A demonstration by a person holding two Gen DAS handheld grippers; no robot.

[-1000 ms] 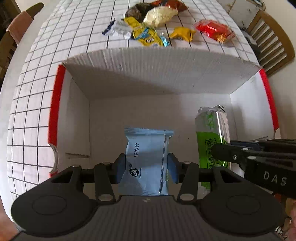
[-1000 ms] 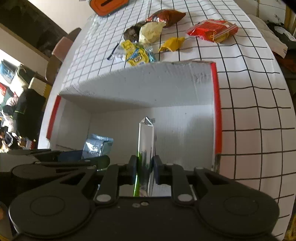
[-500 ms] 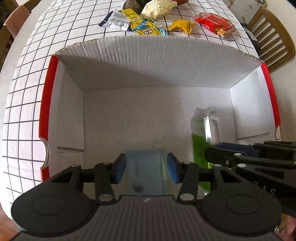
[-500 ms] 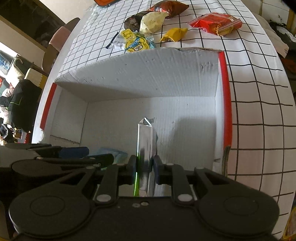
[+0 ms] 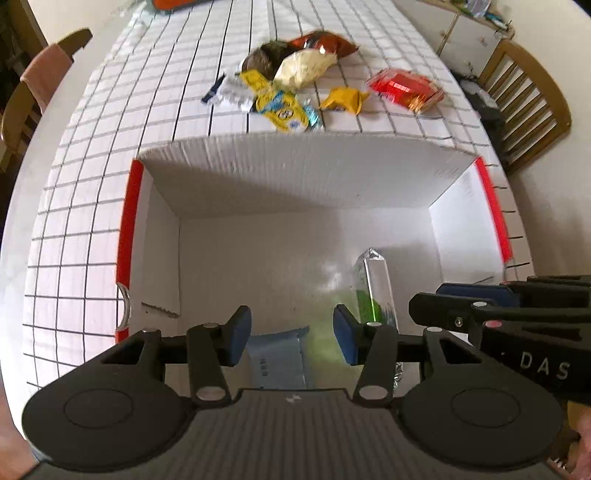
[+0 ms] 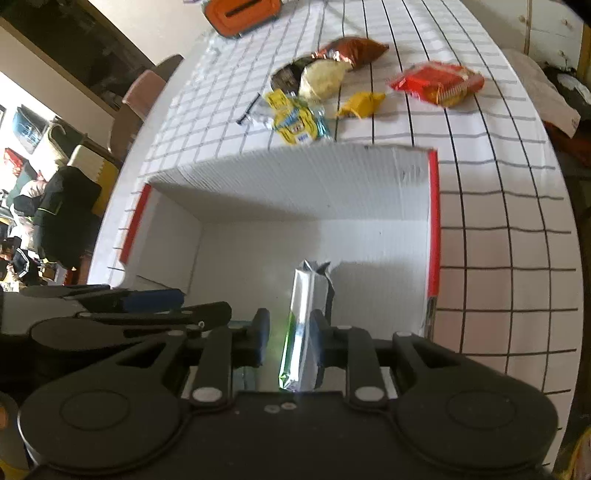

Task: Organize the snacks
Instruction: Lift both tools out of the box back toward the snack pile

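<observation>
A white cardboard box (image 5: 332, 177) with red edges sits open on the checked table. My left gripper (image 5: 291, 338) hangs open above the box, and a light blue packet (image 5: 280, 360) lies below it on the box floor, free of the pads. My right gripper (image 6: 290, 321) is opening around a green and silver packet (image 6: 306, 317) that stands upright. The left pad is clear of that packet, which leans by the right pad. The same packet (image 5: 373, 284) shows in the left wrist view beside the right gripper's fingers (image 5: 443, 304).
Beyond the box lie loose snacks: a yellow packet (image 5: 280, 107), a small yellow one (image 5: 343, 99), a red one (image 5: 404, 88), a cream bag (image 5: 303, 68). An orange container (image 6: 240, 14) stands at the far edge. Wooden chairs (image 5: 524, 99) flank the table.
Both grippers have risen above the box. The blue packet now sits lower, out from between the left pads. The right jaws have parted from the green packet.
</observation>
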